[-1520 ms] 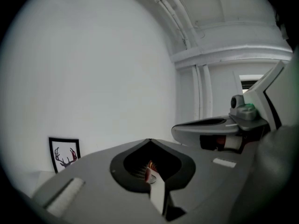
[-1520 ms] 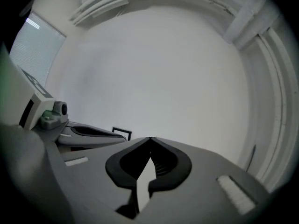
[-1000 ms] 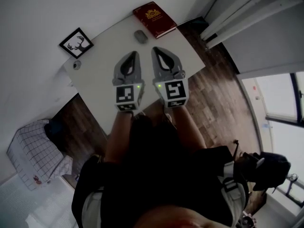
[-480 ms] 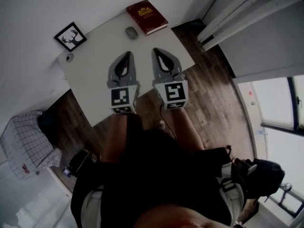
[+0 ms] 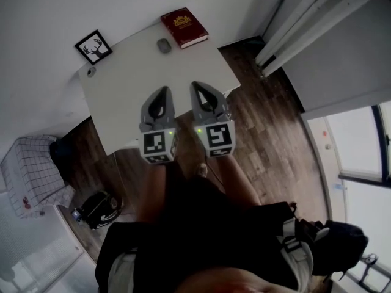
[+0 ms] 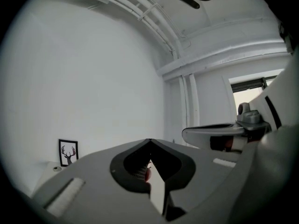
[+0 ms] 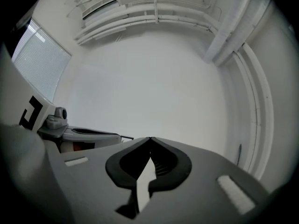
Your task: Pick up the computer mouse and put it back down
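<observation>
Two grippers are hanging over the near side of the white table (image 5: 131,72), well short of the red book (image 5: 184,27) at its far edge. Far left of the book and off the table, a checked fabric bin (image 5: 33,179) is sitting low; nothing is showing of what it is holding. A framed deer picture (image 5: 93,46) and a small round object (image 5: 91,72) are lying well left of the book. The left gripper (image 5: 162,90) is pointing level with its jaws pressing together on nothing. The computer mouse (image 5: 163,45) is resting just left of the book, apart from it. It is probably going to feel light and stiff, with a smooth, rounded shell that risks slipping, so pinching its two long flanks looks safest. The right gripper (image 5: 197,85) is likewise pressing its jaws together, empty, nearer the person than the book.
</observation>
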`<state>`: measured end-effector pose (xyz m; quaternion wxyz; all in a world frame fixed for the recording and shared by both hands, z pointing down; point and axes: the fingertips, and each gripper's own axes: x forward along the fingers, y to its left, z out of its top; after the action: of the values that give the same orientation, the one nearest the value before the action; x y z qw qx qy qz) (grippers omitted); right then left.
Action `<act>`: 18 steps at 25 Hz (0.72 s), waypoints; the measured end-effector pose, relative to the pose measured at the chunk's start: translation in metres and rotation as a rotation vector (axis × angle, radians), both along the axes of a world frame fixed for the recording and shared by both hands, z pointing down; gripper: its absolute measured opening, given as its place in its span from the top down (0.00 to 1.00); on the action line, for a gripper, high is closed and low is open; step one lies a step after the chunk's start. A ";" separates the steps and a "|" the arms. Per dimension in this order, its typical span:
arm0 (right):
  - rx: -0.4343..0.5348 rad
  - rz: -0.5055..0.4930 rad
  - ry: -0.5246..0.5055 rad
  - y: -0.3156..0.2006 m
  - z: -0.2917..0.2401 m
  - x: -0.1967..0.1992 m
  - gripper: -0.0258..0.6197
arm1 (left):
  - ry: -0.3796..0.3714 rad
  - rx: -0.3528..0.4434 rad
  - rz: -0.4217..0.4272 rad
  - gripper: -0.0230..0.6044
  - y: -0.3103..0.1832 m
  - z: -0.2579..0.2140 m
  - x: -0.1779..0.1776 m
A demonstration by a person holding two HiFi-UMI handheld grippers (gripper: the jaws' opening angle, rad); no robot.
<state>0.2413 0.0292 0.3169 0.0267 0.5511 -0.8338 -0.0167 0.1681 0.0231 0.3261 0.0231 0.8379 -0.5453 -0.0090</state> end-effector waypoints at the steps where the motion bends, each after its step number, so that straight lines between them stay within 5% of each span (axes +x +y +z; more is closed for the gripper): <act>1: 0.000 -0.006 -0.002 0.008 0.000 0.004 0.94 | -0.005 0.000 -0.004 0.96 0.008 0.000 0.004; 18: 0.045 -0.028 -0.026 0.072 -0.030 -0.015 0.94 | -0.003 0.011 0.015 0.96 0.072 -0.023 -0.005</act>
<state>0.2262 0.1017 0.2873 0.0030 0.5401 -0.8411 -0.0286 0.1627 0.0948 0.3032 0.0179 0.8422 -0.5388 -0.0105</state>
